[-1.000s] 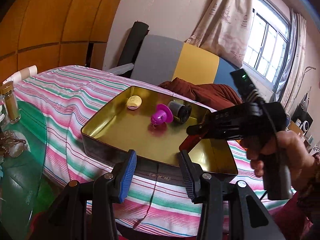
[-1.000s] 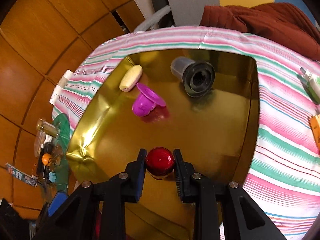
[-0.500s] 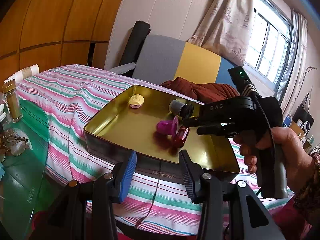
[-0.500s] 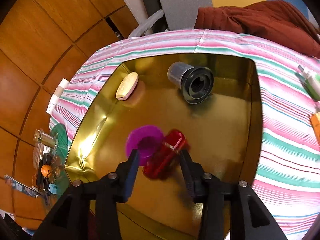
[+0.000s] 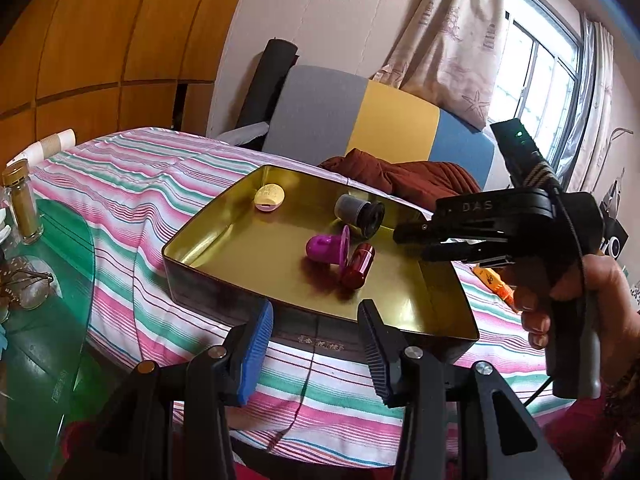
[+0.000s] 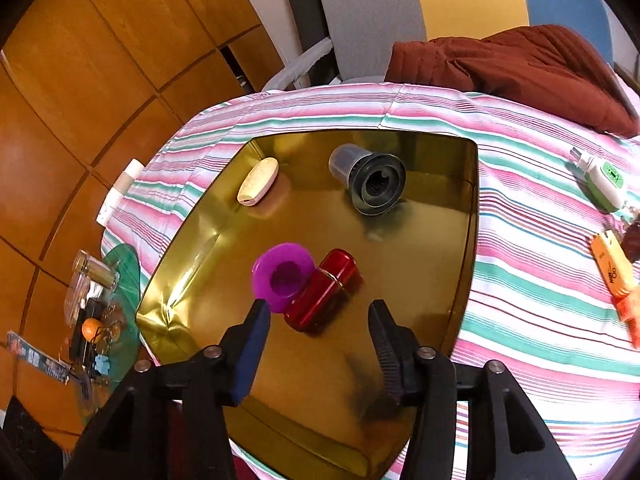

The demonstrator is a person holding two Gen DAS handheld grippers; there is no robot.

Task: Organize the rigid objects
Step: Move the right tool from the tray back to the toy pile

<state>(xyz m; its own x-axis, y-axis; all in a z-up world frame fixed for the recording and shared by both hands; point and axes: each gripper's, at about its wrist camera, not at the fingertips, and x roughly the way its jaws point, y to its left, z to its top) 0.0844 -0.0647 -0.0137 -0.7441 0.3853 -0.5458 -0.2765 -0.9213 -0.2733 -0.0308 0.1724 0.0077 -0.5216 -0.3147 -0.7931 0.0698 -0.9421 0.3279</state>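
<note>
Item: red capsule (image 6: 322, 290), lying in the gold tin (image 6: 420, 280) against the purple cup (image 6: 282, 276); we are opening the right gripper (image 6: 318, 332), jaws apart and clear of it (grouping, we judge); left gripper (image 5: 316, 340) hovering, jaws apart, empty; only the right view is showing the orange item (image 6: 612, 268) outside.

The left gripper (image 5: 316, 344) points forward and somewhat downward, its jaws parted with nothing between them, one finger carrying a blue pad (image 5: 258, 350) and the other a black ribbed one. The right gripper (image 6: 318, 354) tilts steeply downward and its jaws are opening, the gap between the pads empty. In the left wrist view the right gripper (image 5: 408, 242) reaches in from the right, held by the person's right hand (image 5: 576, 304), whose fingers wrap its grey handle.
</note>
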